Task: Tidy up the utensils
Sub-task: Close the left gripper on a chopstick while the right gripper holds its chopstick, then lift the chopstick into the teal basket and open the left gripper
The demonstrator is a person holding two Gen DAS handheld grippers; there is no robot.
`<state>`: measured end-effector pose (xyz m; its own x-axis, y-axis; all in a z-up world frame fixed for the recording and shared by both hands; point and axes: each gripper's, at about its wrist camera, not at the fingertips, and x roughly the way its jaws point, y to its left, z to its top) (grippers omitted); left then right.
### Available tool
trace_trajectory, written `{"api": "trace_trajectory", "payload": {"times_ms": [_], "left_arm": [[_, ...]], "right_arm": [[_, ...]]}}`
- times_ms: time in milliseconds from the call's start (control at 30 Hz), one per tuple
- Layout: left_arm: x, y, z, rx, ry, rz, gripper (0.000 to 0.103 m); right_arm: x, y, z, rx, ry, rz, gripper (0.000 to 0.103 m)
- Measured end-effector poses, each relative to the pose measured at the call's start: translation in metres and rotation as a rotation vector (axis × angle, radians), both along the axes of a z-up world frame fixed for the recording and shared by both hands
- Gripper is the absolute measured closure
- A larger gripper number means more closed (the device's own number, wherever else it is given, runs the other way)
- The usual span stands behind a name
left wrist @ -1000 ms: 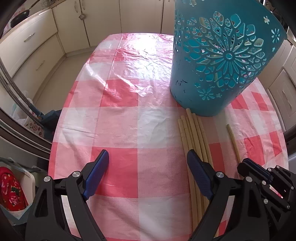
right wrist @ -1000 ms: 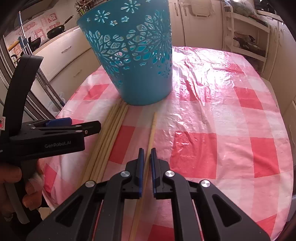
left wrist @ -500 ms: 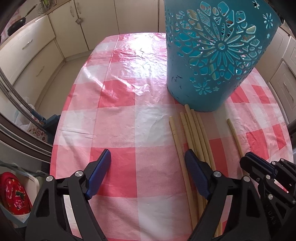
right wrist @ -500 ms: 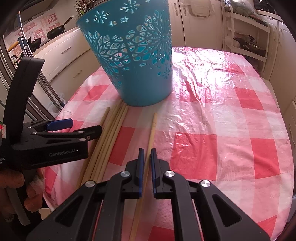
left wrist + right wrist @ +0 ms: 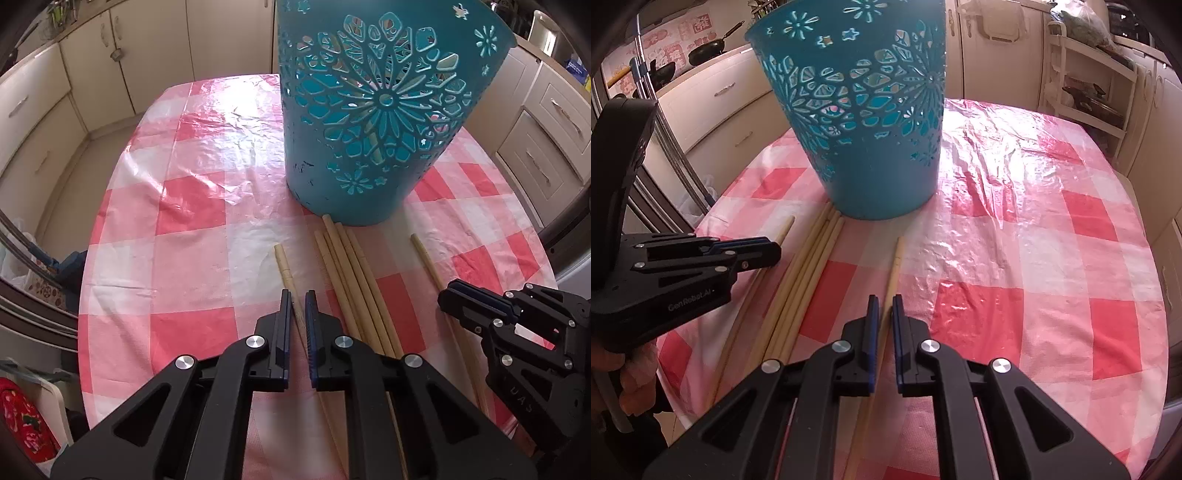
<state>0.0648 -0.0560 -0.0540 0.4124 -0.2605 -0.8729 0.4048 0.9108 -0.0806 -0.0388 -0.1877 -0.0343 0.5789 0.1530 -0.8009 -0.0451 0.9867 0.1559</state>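
Left gripper (image 5: 297,302) angled down, jaws clamped. Right gripper (image 5: 882,308) angled down, jaws clamped. Both side by side.

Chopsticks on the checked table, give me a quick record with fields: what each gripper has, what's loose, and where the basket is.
left gripper: shut on one chopstick, pulled aside from the bundle
right gripper: shut on a separate single chopstick
loose chopsticks: bundle lying between the two held ones, far ends near the basket's base
basket: teal, cut-out pattern, upright behind the chopsticks
surface: red and white checked tablecloth
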Motion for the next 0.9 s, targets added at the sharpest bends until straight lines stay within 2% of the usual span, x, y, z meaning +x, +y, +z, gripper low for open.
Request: {"api": "trace_trajectory", "payload": {"times_ms": [133,267,600,900], "left_arm": [[-0.004,-0.005,0.0,0.039,-0.02,-0.022,0.096],[0.0,0.0,0.003,0.041,-0.004,-0.007,0.099],[-0.022,0.006,0.038,0.088,-0.107,0.005,0.099],[-0.043,0.008,0.066,0.077,-0.178,0.002,0.099]], "right_arm": [[0.001,0.002,0.0,-0.014,-0.006,0.012,0.095],[0.001,-0.001,-0.001,0.0,-0.017,0.009,0.097],[-0.001,0.0,-0.002,-0.011,-0.039,0.013,0.097],[-0.005,0.004,-0.003,-0.031,-0.059,0.015,0.097]]}}
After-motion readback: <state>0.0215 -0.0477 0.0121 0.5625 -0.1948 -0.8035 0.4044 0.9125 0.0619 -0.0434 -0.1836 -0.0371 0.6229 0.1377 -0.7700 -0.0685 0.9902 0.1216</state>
